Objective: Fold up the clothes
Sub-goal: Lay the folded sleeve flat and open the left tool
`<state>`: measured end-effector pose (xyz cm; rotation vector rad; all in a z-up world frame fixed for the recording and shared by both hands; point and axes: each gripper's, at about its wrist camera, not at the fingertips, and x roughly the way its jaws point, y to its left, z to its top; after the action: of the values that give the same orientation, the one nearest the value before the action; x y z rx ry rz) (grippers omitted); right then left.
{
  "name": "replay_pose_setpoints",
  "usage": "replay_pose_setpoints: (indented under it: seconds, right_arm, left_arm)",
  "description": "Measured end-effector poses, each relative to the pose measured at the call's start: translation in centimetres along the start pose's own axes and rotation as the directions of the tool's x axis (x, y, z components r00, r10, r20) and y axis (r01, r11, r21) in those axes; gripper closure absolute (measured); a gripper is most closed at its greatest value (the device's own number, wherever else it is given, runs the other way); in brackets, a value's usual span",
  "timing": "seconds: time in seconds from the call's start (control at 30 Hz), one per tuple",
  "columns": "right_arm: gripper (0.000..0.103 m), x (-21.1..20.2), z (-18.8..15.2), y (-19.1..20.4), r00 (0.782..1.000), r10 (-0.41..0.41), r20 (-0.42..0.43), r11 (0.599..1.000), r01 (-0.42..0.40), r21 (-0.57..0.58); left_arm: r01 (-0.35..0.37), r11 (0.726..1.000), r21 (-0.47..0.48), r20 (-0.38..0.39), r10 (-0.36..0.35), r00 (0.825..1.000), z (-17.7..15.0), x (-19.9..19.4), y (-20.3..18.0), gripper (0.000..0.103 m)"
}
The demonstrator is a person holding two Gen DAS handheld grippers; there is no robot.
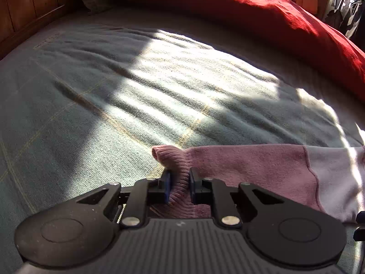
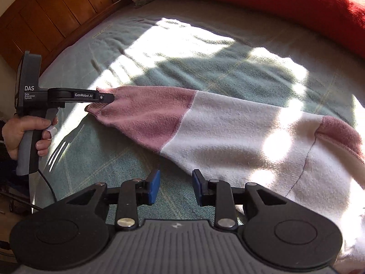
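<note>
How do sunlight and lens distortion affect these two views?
Left wrist: a sun patch crosses the grey-green checked blanket, and fisheye bends the red duvet. Right wrist: glare washes out the pink-and-white knitted sweater near its shoulder.

A pink and white knitted sweater (image 2: 228, 123) lies on a bed covered by a green checked blanket (image 2: 205, 52). Its sleeve stretches out to the left. A red quilt (image 2: 285, 2) lies behind it, far across the bed. A brown wooden headboard (image 2: 50, 11) stands at the back left.
</note>
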<state>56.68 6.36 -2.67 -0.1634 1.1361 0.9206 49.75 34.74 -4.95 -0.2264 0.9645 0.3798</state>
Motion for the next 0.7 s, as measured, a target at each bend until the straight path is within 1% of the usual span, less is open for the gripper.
replay_pose_setpoints:
  seconds: [0.03,0.07,0.13,0.17,0.2,0.23,0.27,0.3,0.37,0.4,0.43,0.47,0.53,0.57,0.6,0.63,0.67,0.7]
  right_arm:
    - [0.066,0.0,0.1,-0.1,1.0,-0.005,0.003,1.0,0.005,0.007]
    - [0.066,-0.1,0.1,-0.3,1.0,-0.017,0.012,1.0,0.016,0.018]
    - [0.066,-0.5,0.4,-0.7,0.998,-0.043,0.035,0.999,0.042,0.029]
    - [0.065,-0.8,0.4,-0.9,0.996,-0.069,0.05,0.997,0.067,0.033]
    - [0.06,-0.8,0.5,-1.2,0.994,-0.096,0.057,0.995,0.094,0.036]
    - [0.056,-0.6,0.5,-1.5,0.991,-0.125,0.055,0.992,0.123,0.038]
    - [0.052,-0.2,0.5,-1.8,0.985,-0.161,0.057,0.987,0.159,0.036]
    - [0.05,0.2,0.3,-2.1,0.981,-0.186,0.06,0.982,0.184,0.036]
    - [0.049,1.2,0.4,-1.4,0.989,-0.135,0.056,0.99,0.133,0.037]
    - [0.044,1.7,0.5,-1.0,0.993,-0.105,0.053,0.994,0.103,0.038]
    - [0.042,2.2,0.5,-0.6,0.996,-0.075,0.05,0.997,0.074,0.038]
    - [0.04,2.7,0.6,-0.3,0.998,-0.046,0.048,0.998,0.044,0.039]
    - [0.04,3.2,0.6,0.8,0.999,0.008,0.048,0.999,-0.01,0.041]
    - [0.04,3.1,0.5,1.6,0.998,0.03,0.052,0.999,-0.032,0.04]
    - [0.04,2.9,0.5,1.9,0.998,0.03,0.053,0.999,-0.032,0.044]
    - [0.041,2.5,0.3,1.7,0.998,0.01,0.059,0.998,-0.013,0.057]
    - [0.04,2.0,0.2,1.4,0.998,-0.014,0.065,0.997,0.009,0.073]
    - [0.04,1.3,0.1,0.8,0.996,-0.049,0.074,0.995,0.042,0.093]
  left_arm:
    - [-0.018,1.0,0.019,0.016,0.018,1.0,0.5,-0.1,-0.2,0.093]
    - [-0.028,0.999,0.017,0.033,0.027,0.999,1.1,-0.1,0.0,0.093]
    - [-0.046,0.999,-0.011,0.062,0.047,0.997,2.4,-0.2,0.9,0.091]
    - [-0.043,0.999,-0.015,0.063,0.044,0.997,3.0,-0.2,1.1,0.089]
    - [-0.026,1.0,-0.014,0.038,0.027,0.999,3.5,0.0,1.3,0.082]
    - [-0.006,1.0,-0.012,0.003,0.006,1.0,4.0,0.2,1.4,0.082]
    - [-0.001,1.0,-0.016,-0.017,0.0,1.0,4.3,0.3,1.6,0.081]
    - [-0.013,1.0,-0.01,-0.024,0.013,1.0,4.4,0.2,1.6,0.078]
    - [-0.067,0.998,0.016,-0.002,0.067,0.998,4.3,-0.4,1.3,0.077]
    - [-0.098,0.995,0.03,0.023,0.098,0.995,4.3,-0.9,1.1,0.075]
    - [-0.13,0.991,0.044,0.048,0.128,0.991,4.3,-1.3,0.9,0.074]
    - [-0.107,0.993,0.053,0.06,0.104,0.993,4.3,-1.6,0.4,0.073]
    - [-0.001,0.998,0.068,0.066,-0.004,0.998,4.3,-1.9,-0.8,0.068]
    - [0.053,0.996,0.076,0.069,-0.058,0.996,4.2,-2.1,-1.3,0.064]
    - [0.106,0.99,0.097,0.052,-0.112,0.992,3.9,-2.0,-2.2,0.063]
    - [0.16,0.979,0.124,0.024,-0.164,0.986,3.3,-1.7,-3.3,0.063]
    - [0.214,0.965,0.15,-0.005,-0.215,0.977,2.8,-1.4,-4.3,0.063]
    - [0.253,0.953,0.168,-0.033,-0.251,0.968,2.1,-1.1,-5.2,0.063]
